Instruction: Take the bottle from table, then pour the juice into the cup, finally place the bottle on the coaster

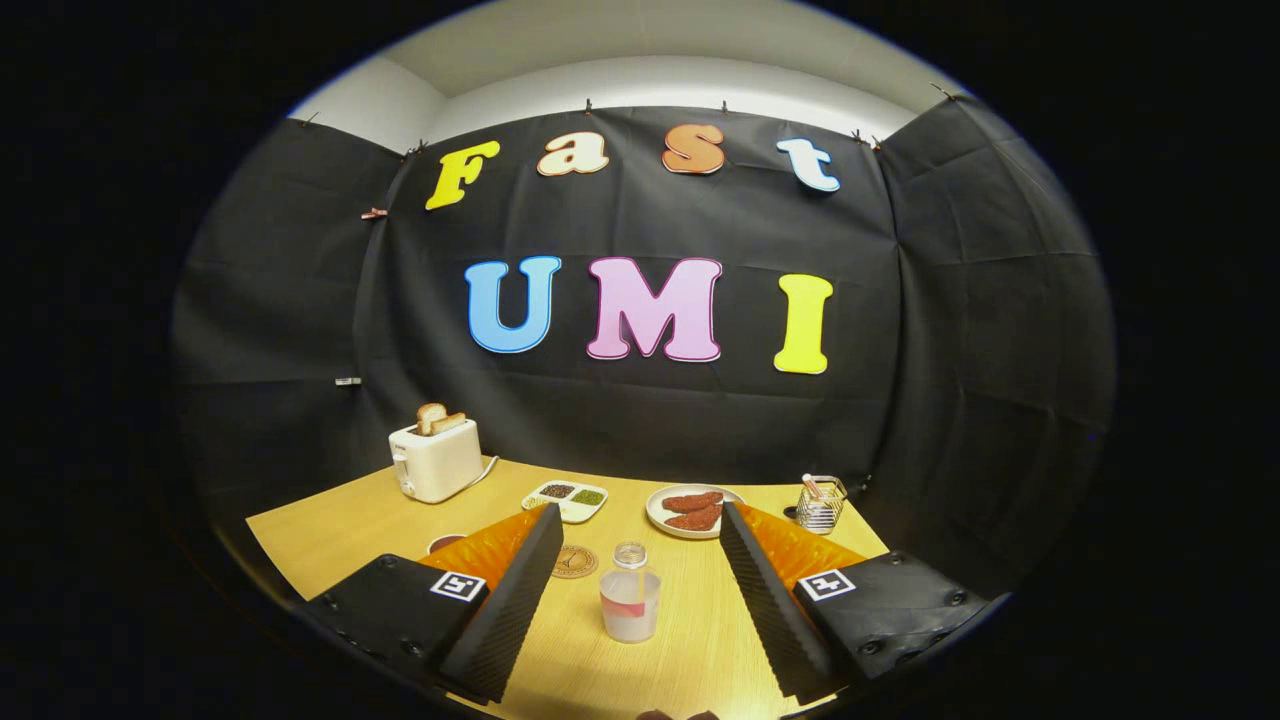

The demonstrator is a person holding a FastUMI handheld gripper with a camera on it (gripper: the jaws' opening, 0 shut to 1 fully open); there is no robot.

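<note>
Clear plastic bottle (630,592) stands upright on the wooden surface (330,530) between the wide-open, empty fingers (520,580), coaster (574,561) just beyond.

bottle (630,592) between tool (637,525) fingers, coaster (575,561) behind

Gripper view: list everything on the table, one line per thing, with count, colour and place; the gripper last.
table: one, light wood, under everything
bottle: one, clear, upright between the fingers
coaster: one, tan, round, just left of the bottle
cup: one, dark rim, partly hidden behind the left finger
toaster: one, white, toast in it, far left
tray: one, white, compartments, right of the toaster
plate: one, white, holding reddish-brown pieces
basket: one, wire, far right
gripper: one, open, fingers either side of the bottle
</note>
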